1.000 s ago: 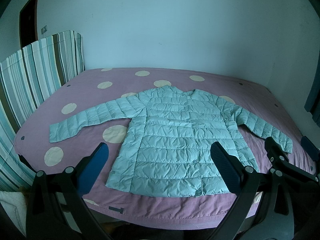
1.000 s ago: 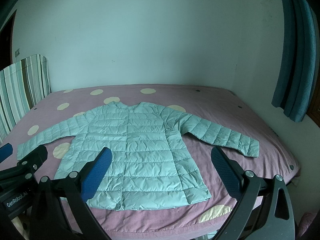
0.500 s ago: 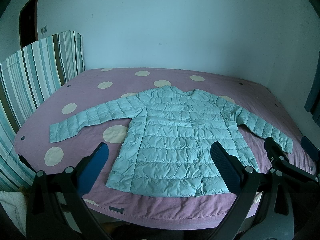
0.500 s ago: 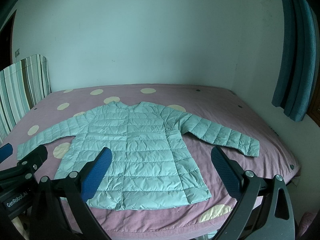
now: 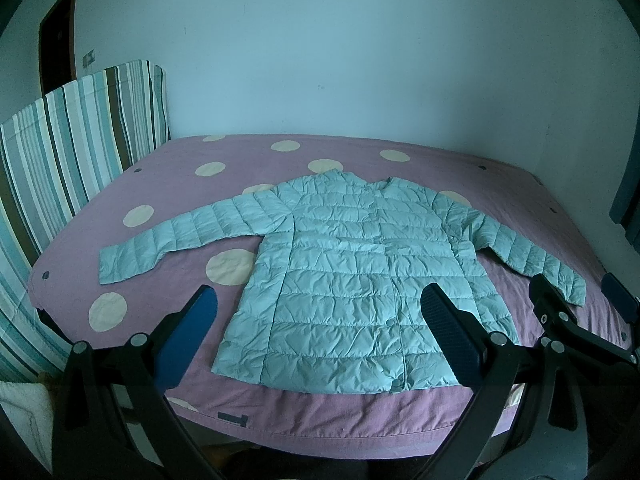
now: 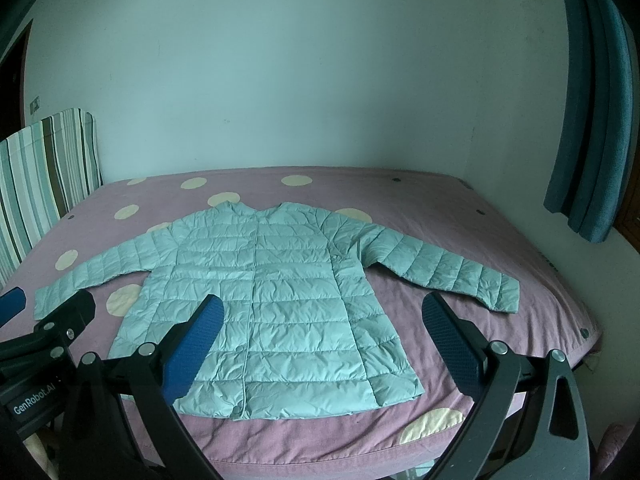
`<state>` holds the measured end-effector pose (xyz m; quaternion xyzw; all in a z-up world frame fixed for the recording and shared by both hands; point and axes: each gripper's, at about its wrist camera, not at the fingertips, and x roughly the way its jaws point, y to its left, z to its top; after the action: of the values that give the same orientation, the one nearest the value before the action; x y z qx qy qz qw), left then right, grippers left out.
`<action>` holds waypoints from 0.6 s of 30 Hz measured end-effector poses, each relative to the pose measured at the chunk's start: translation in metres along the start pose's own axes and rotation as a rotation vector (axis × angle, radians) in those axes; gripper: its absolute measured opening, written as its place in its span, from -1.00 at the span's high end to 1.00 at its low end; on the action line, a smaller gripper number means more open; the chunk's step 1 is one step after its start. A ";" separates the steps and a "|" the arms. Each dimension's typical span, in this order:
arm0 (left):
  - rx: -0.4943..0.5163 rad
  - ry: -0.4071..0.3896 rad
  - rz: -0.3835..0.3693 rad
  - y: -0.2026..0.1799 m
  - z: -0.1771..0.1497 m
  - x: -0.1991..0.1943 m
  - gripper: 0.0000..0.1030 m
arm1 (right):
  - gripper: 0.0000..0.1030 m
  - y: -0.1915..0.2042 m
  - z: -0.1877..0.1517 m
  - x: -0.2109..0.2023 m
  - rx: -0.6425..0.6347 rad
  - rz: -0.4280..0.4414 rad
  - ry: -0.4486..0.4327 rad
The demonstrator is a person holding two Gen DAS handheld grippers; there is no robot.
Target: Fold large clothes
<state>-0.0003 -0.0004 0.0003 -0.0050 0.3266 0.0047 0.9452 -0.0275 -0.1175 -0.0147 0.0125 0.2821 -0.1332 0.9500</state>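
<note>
A light teal quilted jacket (image 5: 352,272) lies flat and buttoned on the bed, both sleeves spread out, hem toward me. It also shows in the right wrist view (image 6: 268,292). My left gripper (image 5: 320,320) is open and empty, held above the bed's near edge in front of the hem. My right gripper (image 6: 320,328) is open and empty, level with it on the right. Each gripper shows at the edge of the other's view: the right one (image 5: 580,300) and the left one (image 6: 48,312).
The bed (image 5: 360,160) has a purple sheet with cream dots. A striped headboard (image 5: 72,140) stands at the left. A pale wall runs behind. A teal curtain (image 6: 588,100) hangs at the right.
</note>
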 end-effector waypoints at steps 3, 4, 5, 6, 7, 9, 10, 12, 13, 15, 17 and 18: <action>0.000 0.000 0.000 0.000 0.000 0.000 -0.96 | -0.91 0.000 0.000 0.001 0.000 0.001 0.001; 0.000 0.001 0.000 0.000 0.000 0.000 -0.96 | -0.91 0.000 0.000 0.002 0.000 0.000 0.000; -0.001 0.001 0.000 0.000 0.000 0.000 -0.96 | -0.91 0.000 -0.001 0.002 -0.001 0.000 0.001; 0.000 0.004 0.000 0.001 0.001 0.001 -0.96 | -0.91 0.000 -0.001 0.002 0.000 0.000 0.001; -0.001 0.010 0.001 0.003 0.003 0.002 -0.96 | -0.91 0.001 -0.001 0.003 -0.002 0.001 0.003; -0.001 0.020 0.003 0.003 0.003 0.007 -0.96 | -0.91 0.001 -0.003 0.007 -0.003 0.004 0.012; 0.000 0.024 0.004 0.003 0.002 0.010 -0.96 | -0.91 0.001 -0.003 0.009 -0.003 0.006 0.018; 0.001 0.038 0.005 0.005 0.002 0.017 -0.96 | -0.91 0.006 -0.008 0.013 -0.003 0.009 0.029; 0.002 0.042 0.004 0.004 0.001 0.020 -0.96 | -0.91 0.007 -0.009 0.015 -0.002 0.009 0.037; 0.006 0.054 0.004 0.003 -0.003 0.030 -0.96 | -0.91 0.007 -0.010 0.022 -0.002 0.010 0.050; 0.014 0.061 0.004 0.002 -0.004 0.039 -0.96 | -0.91 0.005 -0.011 0.035 0.001 0.014 0.067; 0.020 0.066 0.005 0.001 -0.004 0.045 -0.96 | -0.91 0.006 -0.011 0.040 0.000 0.016 0.077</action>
<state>0.0325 0.0008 -0.0305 0.0052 0.3577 0.0035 0.9338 0.0006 -0.1204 -0.0460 0.0199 0.3181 -0.1250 0.9396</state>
